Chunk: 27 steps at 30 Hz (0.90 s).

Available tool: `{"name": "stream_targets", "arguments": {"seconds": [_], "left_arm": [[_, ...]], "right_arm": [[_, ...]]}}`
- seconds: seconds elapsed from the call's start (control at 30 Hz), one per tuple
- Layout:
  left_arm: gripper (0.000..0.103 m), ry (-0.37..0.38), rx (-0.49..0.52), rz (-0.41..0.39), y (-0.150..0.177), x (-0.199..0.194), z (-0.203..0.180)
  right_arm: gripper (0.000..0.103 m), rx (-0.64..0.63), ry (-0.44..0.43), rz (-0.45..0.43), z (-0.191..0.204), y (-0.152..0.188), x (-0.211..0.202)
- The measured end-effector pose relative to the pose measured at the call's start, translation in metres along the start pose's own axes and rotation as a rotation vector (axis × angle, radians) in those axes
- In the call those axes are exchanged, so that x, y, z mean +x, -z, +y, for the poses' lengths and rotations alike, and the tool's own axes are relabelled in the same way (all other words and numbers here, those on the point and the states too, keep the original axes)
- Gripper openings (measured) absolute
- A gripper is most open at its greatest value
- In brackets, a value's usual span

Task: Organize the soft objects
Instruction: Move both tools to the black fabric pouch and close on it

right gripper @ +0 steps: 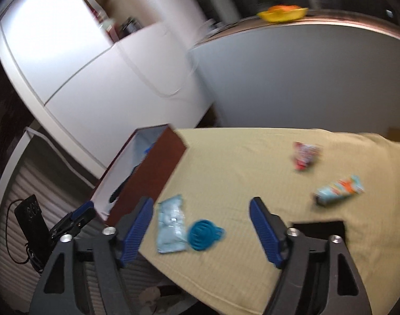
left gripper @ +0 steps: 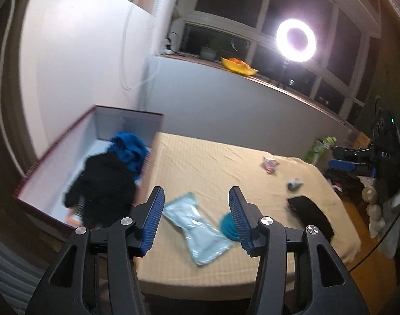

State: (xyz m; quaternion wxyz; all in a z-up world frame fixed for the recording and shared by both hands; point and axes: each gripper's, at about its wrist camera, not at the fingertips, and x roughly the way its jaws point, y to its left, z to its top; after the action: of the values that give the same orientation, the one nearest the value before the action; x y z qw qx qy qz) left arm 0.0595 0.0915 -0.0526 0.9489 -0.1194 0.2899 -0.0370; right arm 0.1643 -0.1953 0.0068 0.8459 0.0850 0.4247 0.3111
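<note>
A dark red box (left gripper: 55, 162) with a white inside stands at the table's left end and holds a black garment (left gripper: 102, 183) and a blue garment (left gripper: 130, 149). My left gripper (left gripper: 196, 193) is open and empty, over the tan cloth beside the box. Below it lie a light blue packet (left gripper: 197, 225) and a round teal thing (left gripper: 227, 225). My right gripper (right gripper: 201, 202) is open and empty above the same packet (right gripper: 171, 225) and teal thing (right gripper: 202, 235), with the box (right gripper: 147, 178) to its left. A red packet (right gripper: 304, 155), a colourful packet (right gripper: 339, 191) and a black flat piece (right gripper: 320, 229) lie farther right.
The tan-covered table (left gripper: 213, 157) stands against a grey wall under a window sill with a yellow bowl (left gripper: 239, 67). A ring light (left gripper: 296, 39) glares at the back right. A dark fan (left gripper: 383, 144) and bags stand off the right end. A dark device with a cable (right gripper: 32, 223) is left of the box.
</note>
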Motion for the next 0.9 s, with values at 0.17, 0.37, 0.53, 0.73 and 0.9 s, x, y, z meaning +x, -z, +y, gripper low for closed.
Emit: {"name": "stream_targets", "arguments": {"seconds": [0.17,0.37,0.53,0.73,0.9], "left_arm": [[0.05,0.065,0.012,0.046,0.01,0.017,-0.027],[0.05,0.182,0.023,0.148,0.026,0.053,-0.073],[0.051,0.295,0.048,0.253,0.04,0.085,-0.121],[0.051,0.396,0.04,0.391,0.06,0.129,-0.171],[0.051,0.43,0.012,0.466,0.067,0.156,-0.195]], "right_arm": [[0.09,0.083,0.076,-0.059,-0.052,0.032,-0.038],[0.09,0.175,0.135,-0.004,-0.1,0.059,-0.047],[0.09,0.22,0.151,0.059,-0.135,0.075,-0.041],[0.09,0.289,0.097,0.14,-0.16,0.084,-0.013],[0.088,0.279,0.087,0.183,-0.164,0.089,0.003]]}}
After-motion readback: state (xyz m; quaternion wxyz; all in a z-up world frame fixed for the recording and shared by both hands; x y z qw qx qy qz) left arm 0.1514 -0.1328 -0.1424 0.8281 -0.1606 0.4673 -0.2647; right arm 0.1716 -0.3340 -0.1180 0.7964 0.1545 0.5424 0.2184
